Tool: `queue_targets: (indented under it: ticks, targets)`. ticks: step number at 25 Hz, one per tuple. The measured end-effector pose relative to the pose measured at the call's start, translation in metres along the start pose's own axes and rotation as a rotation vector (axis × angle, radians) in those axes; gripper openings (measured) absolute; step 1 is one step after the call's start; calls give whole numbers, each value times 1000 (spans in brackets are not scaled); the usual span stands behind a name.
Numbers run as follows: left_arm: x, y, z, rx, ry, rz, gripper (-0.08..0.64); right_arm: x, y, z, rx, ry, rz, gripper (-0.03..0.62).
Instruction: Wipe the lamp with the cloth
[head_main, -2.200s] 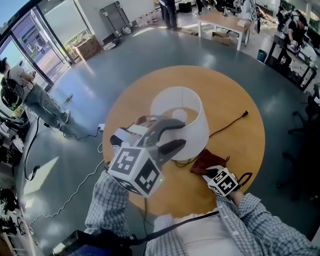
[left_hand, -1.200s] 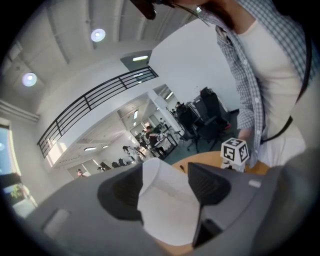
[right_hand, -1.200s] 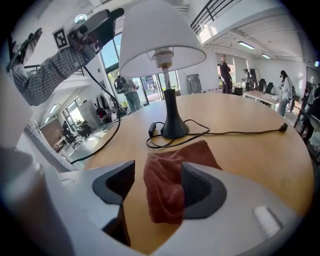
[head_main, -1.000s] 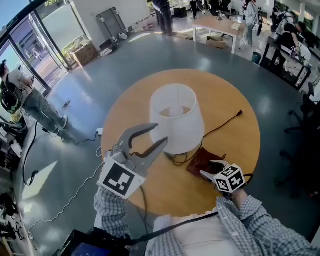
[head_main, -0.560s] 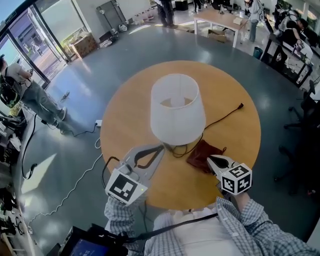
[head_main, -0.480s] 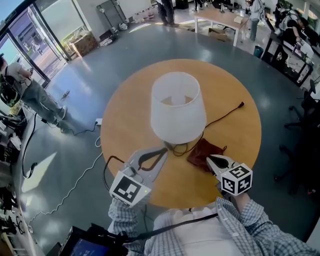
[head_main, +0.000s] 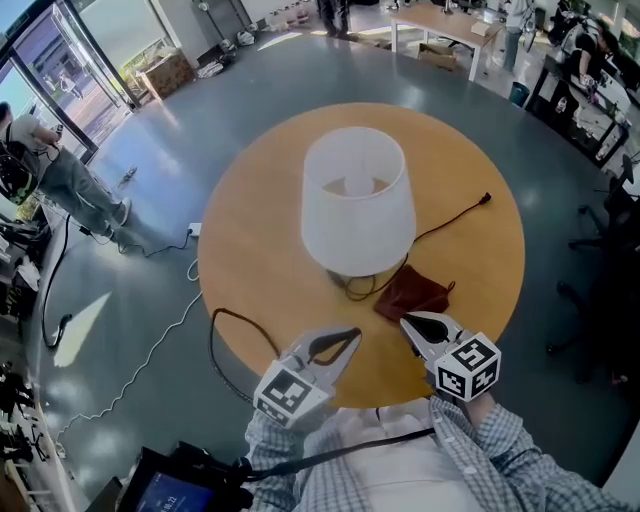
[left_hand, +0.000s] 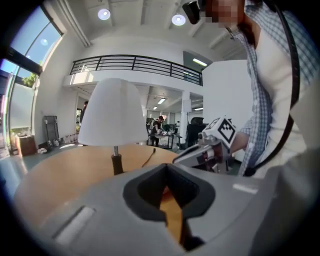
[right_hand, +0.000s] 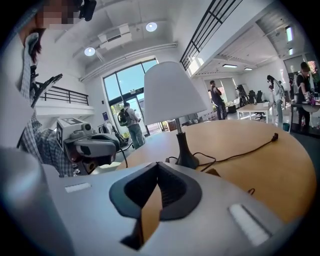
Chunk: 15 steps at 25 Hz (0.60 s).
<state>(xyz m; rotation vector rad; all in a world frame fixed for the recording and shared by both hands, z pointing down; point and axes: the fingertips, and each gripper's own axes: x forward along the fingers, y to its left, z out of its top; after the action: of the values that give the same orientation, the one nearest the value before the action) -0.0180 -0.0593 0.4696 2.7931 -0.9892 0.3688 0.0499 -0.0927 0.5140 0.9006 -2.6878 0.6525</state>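
**Both grippers clenched on nothing; cloth lies unpicked beside the lamp**

The left gripper (head_main: 352, 335) has its jaws pressed together. Its own view shows only bare wood through the slit between them, so it holds nothing. The right gripper (head_main: 407, 320) is closed in the same way, and in its view too only tabletop shows through the gap. Neither one has anything in its grasp.

Both grippers hover at the near edge of the round table (head_main: 260, 230), close in front of the person. They point across the wood toward the middle. The right gripper's tip sits just short of the dark red cloth (head_main: 414, 293), which lies crumpled and flat on the table. I cannot tell from above whether the tip touches the cloth's near corner. That position suits a pick-up, but the jaws would have to part first.

The left gripper is further from the cloth, on the lamp's near-left side. From there it could plausibly steady the lamp while the other wipes.

The lamp (head_main: 358, 200) stands upright near the table's centre, its white shade hiding the stem from overhead. The cloth rests just beside its dark base (right_hand: 186, 159). The lamp's cord (head_main: 455, 222) coils at the foot and trails off to the right across the wood.

Wiping has not begun, and the cloth must be grasped first.
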Motion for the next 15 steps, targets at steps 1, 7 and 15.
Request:
queue_targets:
  ticks: [1, 7, 15]
  targets:
    - [1, -3, -6, -5, 10, -11, 5, 1, 2, -2, -1, 5, 5, 5]
    - [9, -11, -29, -41, 48, -33, 5, 0, 7, -11, -3, 21, 34, 5]
    - [12, -24, -52, -77, 100, -83, 5, 1, 13, -19, -26, 49, 32, 5]
